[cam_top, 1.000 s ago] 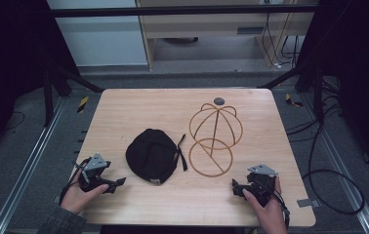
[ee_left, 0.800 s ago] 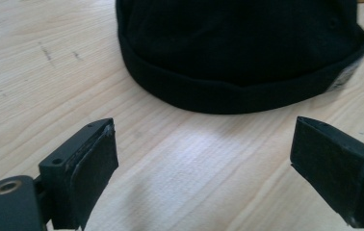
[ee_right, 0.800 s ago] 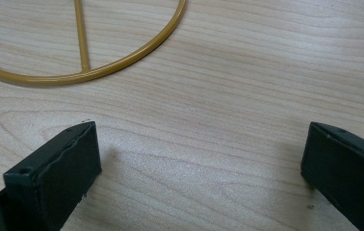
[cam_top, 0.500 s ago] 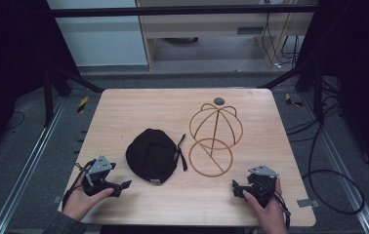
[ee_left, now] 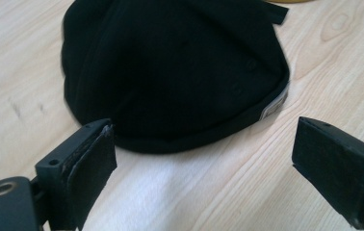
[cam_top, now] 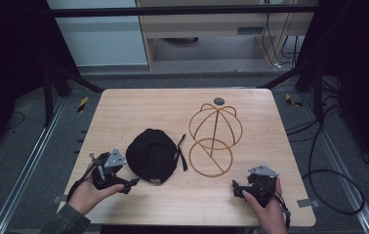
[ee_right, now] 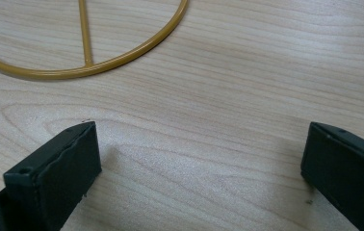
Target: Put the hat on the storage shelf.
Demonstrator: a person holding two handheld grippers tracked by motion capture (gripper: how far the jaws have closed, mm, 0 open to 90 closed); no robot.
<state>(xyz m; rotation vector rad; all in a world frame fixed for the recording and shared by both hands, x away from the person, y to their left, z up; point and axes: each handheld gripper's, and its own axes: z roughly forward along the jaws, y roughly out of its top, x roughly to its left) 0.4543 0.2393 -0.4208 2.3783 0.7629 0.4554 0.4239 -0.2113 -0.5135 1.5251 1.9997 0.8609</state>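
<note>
Light wooden table (cam_top: 124, 112), black cap (cam_top: 152, 155) lying on it, gold wire stand (cam_top: 215, 139) beside, perhaps touching the strap

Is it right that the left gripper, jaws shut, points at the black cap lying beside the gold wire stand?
Not quite: the left gripper has its jaws wide open, as the left gripper view shows. It does point at the black cap, which lies beside the gold wire stand.

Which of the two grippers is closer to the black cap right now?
The left gripper: its open jaws point at the cap just ahead. The right gripper sits apart, near the gold wire stand.
</note>
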